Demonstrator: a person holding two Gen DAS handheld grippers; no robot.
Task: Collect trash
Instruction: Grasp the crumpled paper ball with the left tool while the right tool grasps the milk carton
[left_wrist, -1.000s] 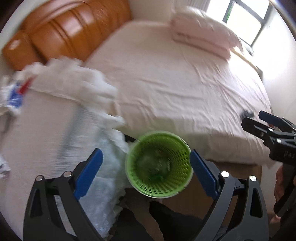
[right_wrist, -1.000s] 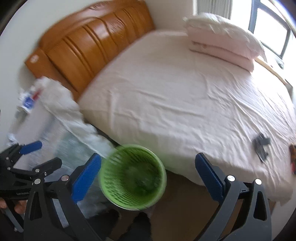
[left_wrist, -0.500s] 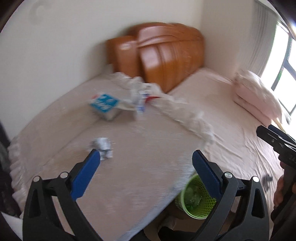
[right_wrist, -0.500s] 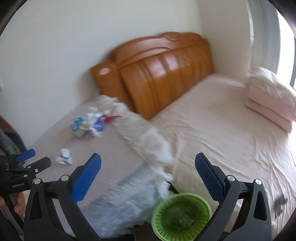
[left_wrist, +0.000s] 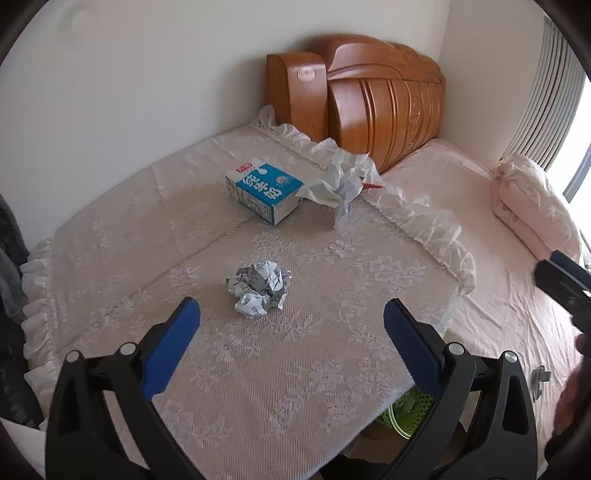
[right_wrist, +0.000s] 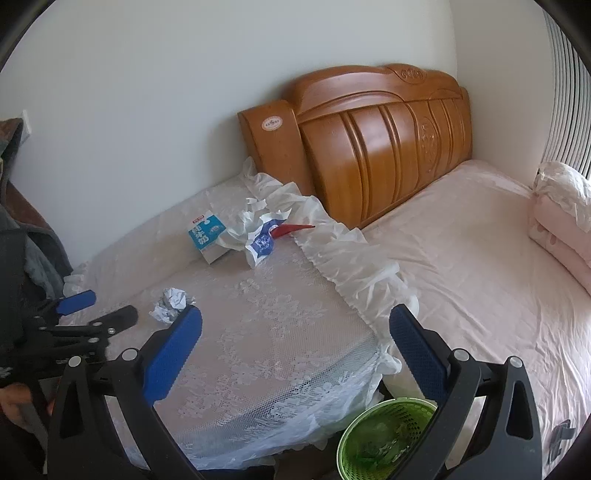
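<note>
A crumpled paper ball (left_wrist: 258, 288) (right_wrist: 171, 299) lies on the lace-covered table (left_wrist: 295, 369), just ahead of my open left gripper (left_wrist: 291, 317) (right_wrist: 98, 308). Farther back lie a blue and white milk carton (left_wrist: 264, 192) (right_wrist: 206, 236) and a crumpled white and blue wrapper (left_wrist: 341, 184) (right_wrist: 260, 236) with a red piece. My right gripper (right_wrist: 295, 326) hangs open and empty over the table's near right side. The green mesh bin (right_wrist: 384, 439) (left_wrist: 410, 410) stands on the floor between table and bed, with trash inside.
A bed (right_wrist: 480, 258) with a pink sheet lies to the right, its wooden headboard (right_wrist: 369, 147) against the wall and folded pink bedding (left_wrist: 532, 206) at its far side. A small dark object (right_wrist: 559, 435) rests on the bed's near edge. Dark clothing (right_wrist: 33, 258) hangs at left.
Both views have swung up from the green bin to the table top. The paper ball, carton and wrapper have come into view. Both grippers stayed open.
</note>
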